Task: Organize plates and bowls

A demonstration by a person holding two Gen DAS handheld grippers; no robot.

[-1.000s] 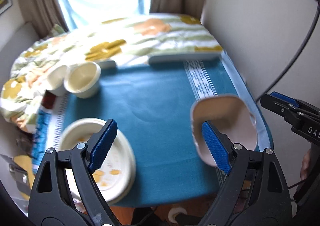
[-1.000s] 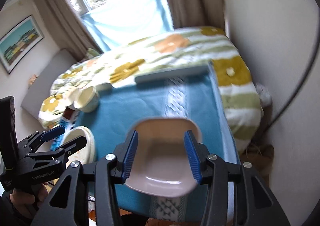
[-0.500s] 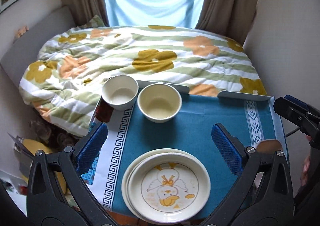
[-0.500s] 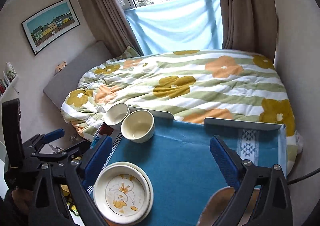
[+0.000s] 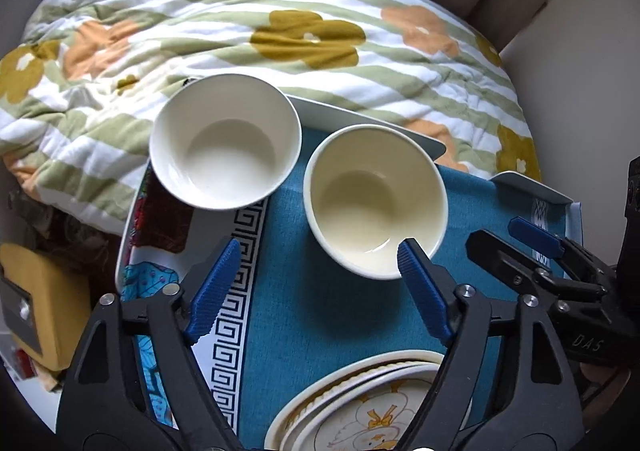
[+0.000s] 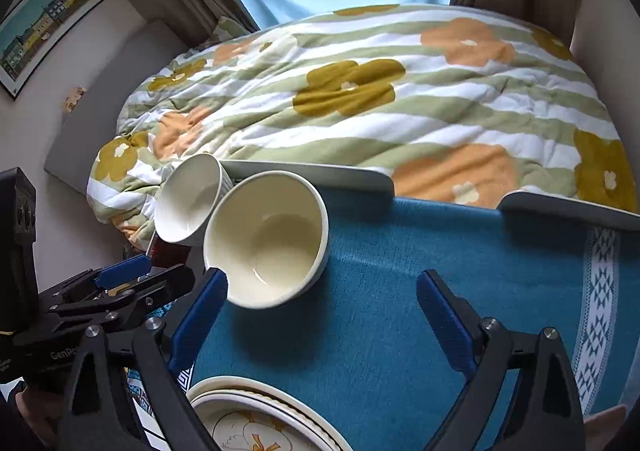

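Two bowls stand side by side at the far left of the blue cloth (image 5: 332, 315): a white bowl (image 5: 224, 139) (image 6: 188, 203) and a cream bowl (image 5: 376, 199) (image 6: 266, 239). A stack of plates (image 5: 360, 411) (image 6: 256, 423) with a duck picture lies nearer. My left gripper (image 5: 318, 283) (image 6: 168, 267) hovers just short of the bowls, its jaws closing on nothing, its right fingertip at the cream bowl's near rim. My right gripper (image 6: 320, 291) (image 5: 496, 233) is beside it, jaws also closing, with only cloth between them and its left fingertip next to the cream bowl.
A bed with a flowered duvet (image 6: 360, 91) lies right behind the table's raised back edge (image 6: 312, 173). A yellow box (image 5: 44, 303) sits low on the left. A wall and curtains close off the right side. A pink rim (image 6: 600, 417) shows at the bottom right.
The right gripper has let go of the pink bowl. Both grippers have swung left and come down close over the two bowls, which now fill the views.
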